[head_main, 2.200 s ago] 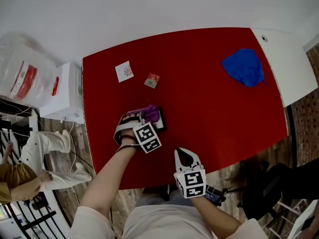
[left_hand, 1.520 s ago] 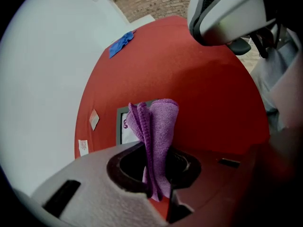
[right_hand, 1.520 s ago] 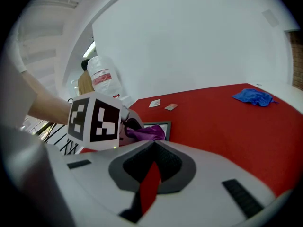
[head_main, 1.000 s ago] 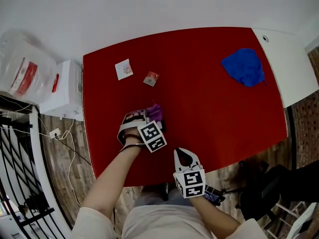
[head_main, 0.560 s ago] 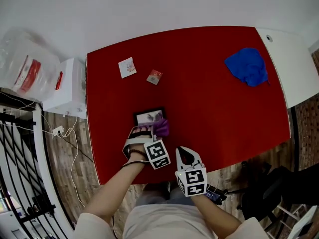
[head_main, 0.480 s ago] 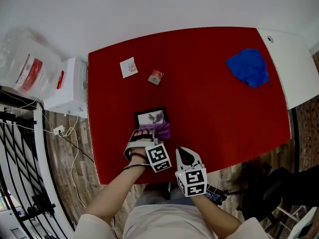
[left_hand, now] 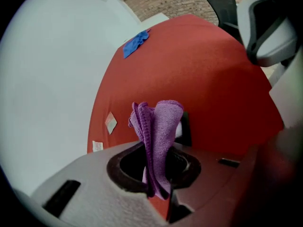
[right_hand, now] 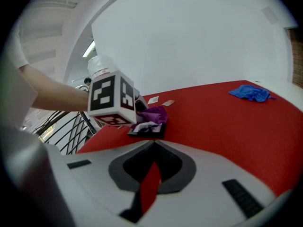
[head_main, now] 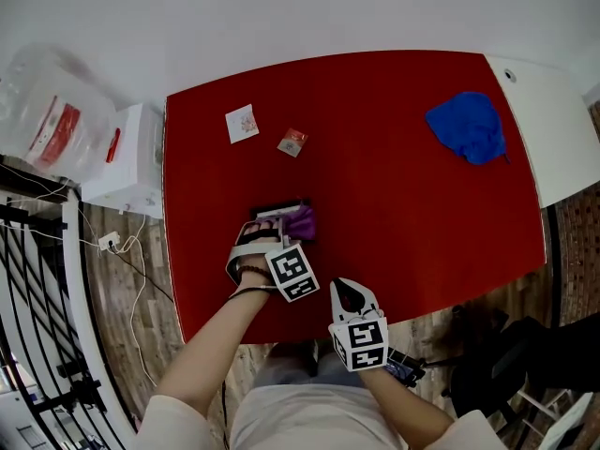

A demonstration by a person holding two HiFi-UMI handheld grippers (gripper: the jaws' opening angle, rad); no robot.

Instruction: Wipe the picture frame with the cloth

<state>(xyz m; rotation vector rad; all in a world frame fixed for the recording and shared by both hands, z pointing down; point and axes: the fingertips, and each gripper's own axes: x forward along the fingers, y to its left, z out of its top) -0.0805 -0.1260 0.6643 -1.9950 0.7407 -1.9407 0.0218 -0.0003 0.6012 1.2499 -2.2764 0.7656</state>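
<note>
My left gripper (head_main: pixel 284 229) is shut on a folded purple cloth (head_main: pixel 301 220), which sticks out past its tip (left_hand: pixel 158 126). The cloth rests on a small black picture frame lying flat on the red table. The gripper hides most of the frame; only its far edge (head_main: pixel 278 209) shows. In the right gripper view the frame (right_hand: pixel 147 129) lies under the cloth (right_hand: pixel 154 113). My right gripper (head_main: pixel 347 294) hovers over the table's near edge, right of the frame, shut with nothing in it.
A crumpled blue cloth (head_main: pixel 462 126) lies at the far right of the red table (head_main: pixel 394 186). A small card (head_main: pixel 242 122) and a packet (head_main: pixel 292 142) lie at the far left. A white box (head_main: pixel 124 162) and a plastic bag stand beyond the left edge.
My left gripper drew the cloth back toward me, baring the frame, then pushed forward again over it. The right gripper stayed put.
</note>
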